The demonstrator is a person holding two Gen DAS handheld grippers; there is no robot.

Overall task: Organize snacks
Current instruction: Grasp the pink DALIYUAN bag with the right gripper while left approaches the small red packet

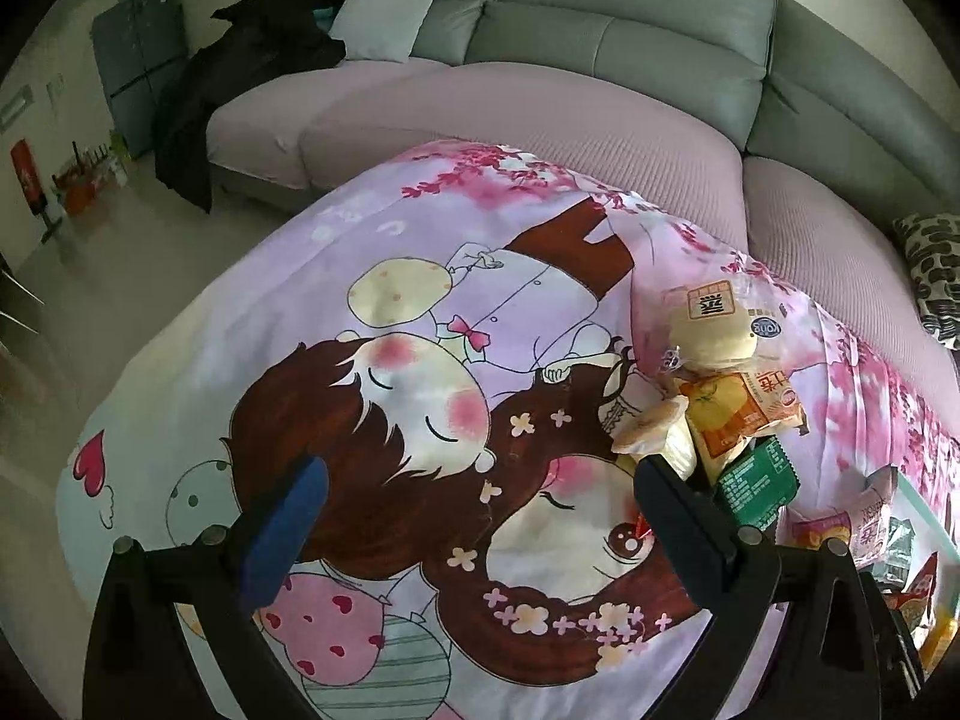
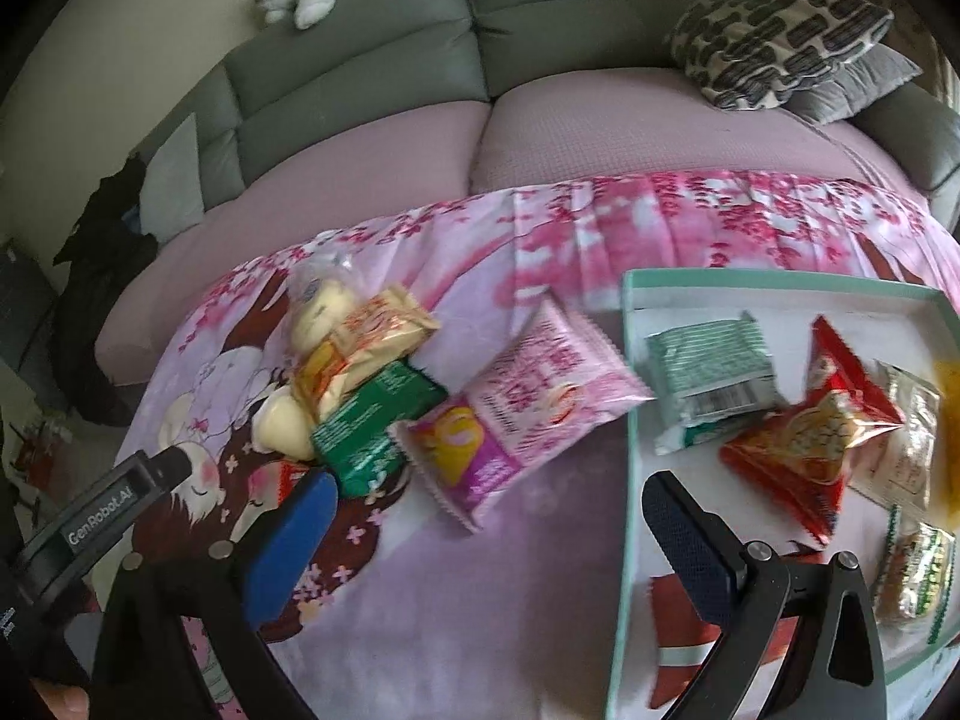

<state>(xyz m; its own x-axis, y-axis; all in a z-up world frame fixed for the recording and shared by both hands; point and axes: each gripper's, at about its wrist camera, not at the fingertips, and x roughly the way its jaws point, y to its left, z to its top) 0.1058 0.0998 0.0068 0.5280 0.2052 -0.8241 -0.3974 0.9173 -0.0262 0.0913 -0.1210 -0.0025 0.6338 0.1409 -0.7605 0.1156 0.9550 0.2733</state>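
Right wrist view, and our right gripper (image 2: 483,540) hangs released, jaws wide with nothing between them, straddling the near left edge of the tray (image 2: 627,420). We judge we're mid-sort: about 5 packets already lie in the tray, and the pink packet (image 2: 528,396) sits on the cloth (image 2: 480,600) just beside its left wall, likely next. Beyond it, the green packet (image 2: 378,426) and a small heap wait. Our left gripper (image 1: 480,516) is spread empty too, its right finger touching that heap.
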